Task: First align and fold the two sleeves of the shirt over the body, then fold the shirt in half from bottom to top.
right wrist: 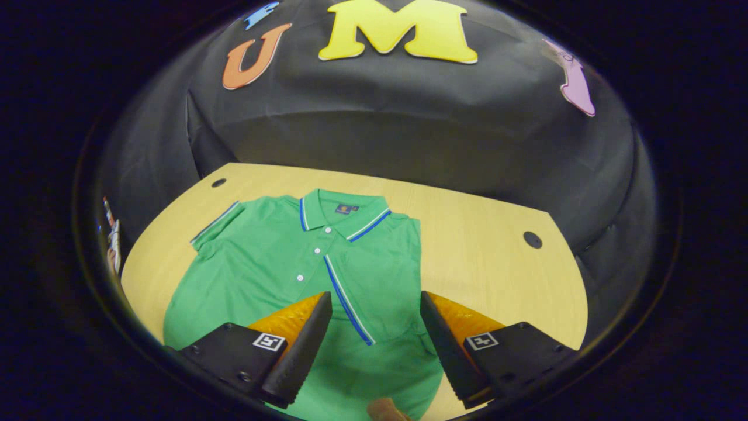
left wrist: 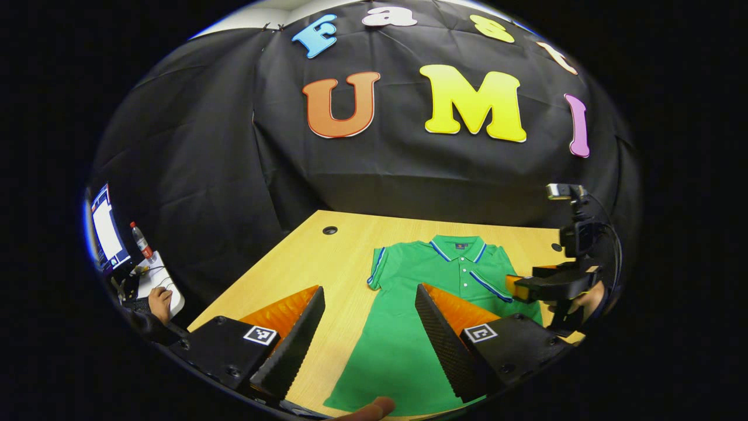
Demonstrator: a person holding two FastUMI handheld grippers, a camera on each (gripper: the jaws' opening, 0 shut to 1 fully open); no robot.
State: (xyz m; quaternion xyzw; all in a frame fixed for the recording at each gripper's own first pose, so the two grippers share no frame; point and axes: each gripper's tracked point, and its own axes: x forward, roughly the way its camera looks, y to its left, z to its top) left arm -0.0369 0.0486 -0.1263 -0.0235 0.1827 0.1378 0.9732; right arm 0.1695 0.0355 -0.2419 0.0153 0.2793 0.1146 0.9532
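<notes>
One sleeve [left wrist: 378, 267] of the green cotton polo shirt [right wrist: 280, 263] lies unfolded on my light wooden surface [right wrist: 485, 234], nearer my left gripper [left wrist: 368, 327] than my right gripper [right wrist: 374, 345], both jaws released, collar pointing away.

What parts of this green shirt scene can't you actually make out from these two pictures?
- Shirt hem: in the right gripper view, the right tool and its body cover the bottom edge.
- Shirt's lower right side: in the left gripper view, the left tool covers it.
- Bottle by the screen: too small for detail.
</notes>
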